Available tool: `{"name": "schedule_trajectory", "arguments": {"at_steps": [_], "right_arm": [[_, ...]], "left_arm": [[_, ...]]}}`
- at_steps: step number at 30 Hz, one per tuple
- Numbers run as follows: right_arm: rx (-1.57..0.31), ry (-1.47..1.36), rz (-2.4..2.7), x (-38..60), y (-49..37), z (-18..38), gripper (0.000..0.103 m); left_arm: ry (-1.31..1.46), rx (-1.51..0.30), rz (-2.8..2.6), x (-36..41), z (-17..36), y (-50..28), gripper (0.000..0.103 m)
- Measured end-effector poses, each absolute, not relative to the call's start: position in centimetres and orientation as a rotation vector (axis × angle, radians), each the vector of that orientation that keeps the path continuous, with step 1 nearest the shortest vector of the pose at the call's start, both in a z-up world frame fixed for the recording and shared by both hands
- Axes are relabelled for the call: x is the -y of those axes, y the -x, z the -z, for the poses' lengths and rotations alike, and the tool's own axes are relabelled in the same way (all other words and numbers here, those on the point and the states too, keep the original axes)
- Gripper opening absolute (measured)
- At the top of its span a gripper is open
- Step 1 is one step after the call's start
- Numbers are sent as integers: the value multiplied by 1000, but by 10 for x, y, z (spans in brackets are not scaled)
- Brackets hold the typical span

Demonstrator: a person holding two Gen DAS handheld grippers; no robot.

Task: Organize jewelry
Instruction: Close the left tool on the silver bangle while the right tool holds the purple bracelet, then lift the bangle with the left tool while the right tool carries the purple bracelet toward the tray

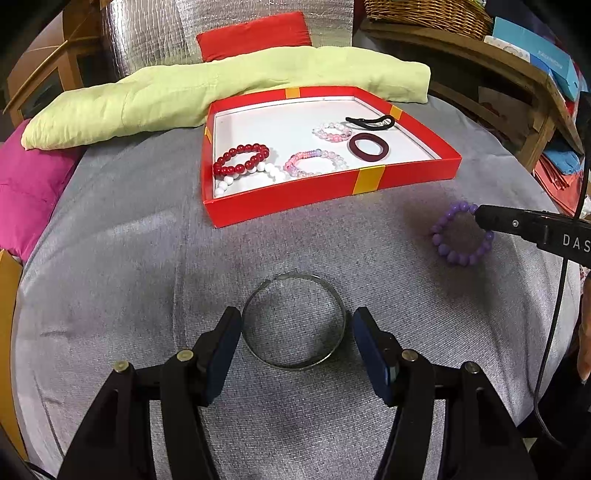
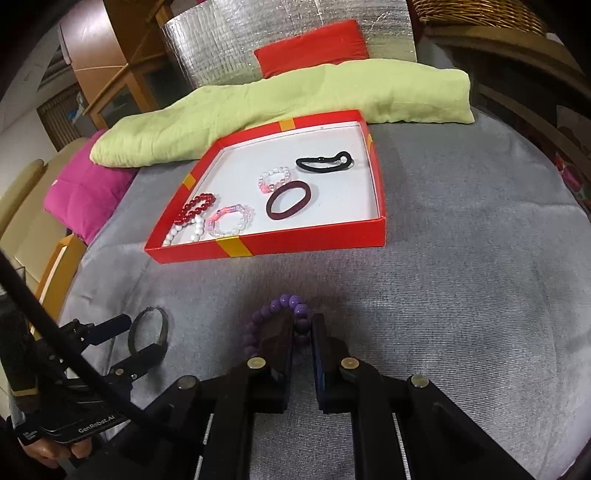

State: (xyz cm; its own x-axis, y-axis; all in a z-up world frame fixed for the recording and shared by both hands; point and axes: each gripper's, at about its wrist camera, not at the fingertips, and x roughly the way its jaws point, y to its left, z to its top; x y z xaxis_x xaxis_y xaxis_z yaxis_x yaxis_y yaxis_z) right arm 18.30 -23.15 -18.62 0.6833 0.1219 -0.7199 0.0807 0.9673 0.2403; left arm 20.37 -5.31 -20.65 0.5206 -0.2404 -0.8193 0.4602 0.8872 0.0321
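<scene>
My left gripper (image 1: 297, 325) stands open over the grey cloth, and a thin metal bangle (image 1: 295, 365) lies flat between its fingers. The left pad is at the bangle's rim; a narrow gap shows at the right pad. To the right, my right gripper (image 2: 303, 325) is shut on a purple bead bracelet (image 2: 280, 301), pinching one side of the loop. The same bracelet (image 1: 437, 240) hangs from that gripper's tip (image 1: 482, 219) in the left wrist view. Beyond both stands a shallow red box (image 1: 332, 195) holding several bead bracelets and two hair ties.
A long green cushion (image 1: 184, 92) lies behind the box, with a red cushion (image 1: 255, 35) further back and a pink one (image 1: 29, 184) at the left edge. A wooden shelf with a wicker basket (image 1: 424, 13) rises at the right. Grey cloth (image 1: 147, 258) covers the surface.
</scene>
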Motion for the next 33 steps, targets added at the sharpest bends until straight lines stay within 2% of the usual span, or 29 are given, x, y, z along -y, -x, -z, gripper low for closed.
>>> {"name": "schedule_trajectory", "arguments": {"at_steps": [12,23,25,26,27,29,33], "right_arm": [[-808,-318,17,247,-181,183,10],[-870,-391,39,260,-183,194,11],[-877,-399,47,262,-183,195,13],[-881,-402,48,262,-183,195,17],[-884,-405,48,262,-183,195,23],[-888,-402,51,262,-182,196,29],[-880,-377,51,258,-183,196,29]], "left_arm": [[-89,-1011,495,35,207,-207,70],[-132,-988,522,42,210,-202,70],[-139,-980,521,42,209,-202,63],[-143,-978,519,42,209,-202,61],[-134,-980,521,41,209,-203,61],[-130,-979,522,41,208,-204,61],[-138,-971,527,42,208,-202,61]]}}
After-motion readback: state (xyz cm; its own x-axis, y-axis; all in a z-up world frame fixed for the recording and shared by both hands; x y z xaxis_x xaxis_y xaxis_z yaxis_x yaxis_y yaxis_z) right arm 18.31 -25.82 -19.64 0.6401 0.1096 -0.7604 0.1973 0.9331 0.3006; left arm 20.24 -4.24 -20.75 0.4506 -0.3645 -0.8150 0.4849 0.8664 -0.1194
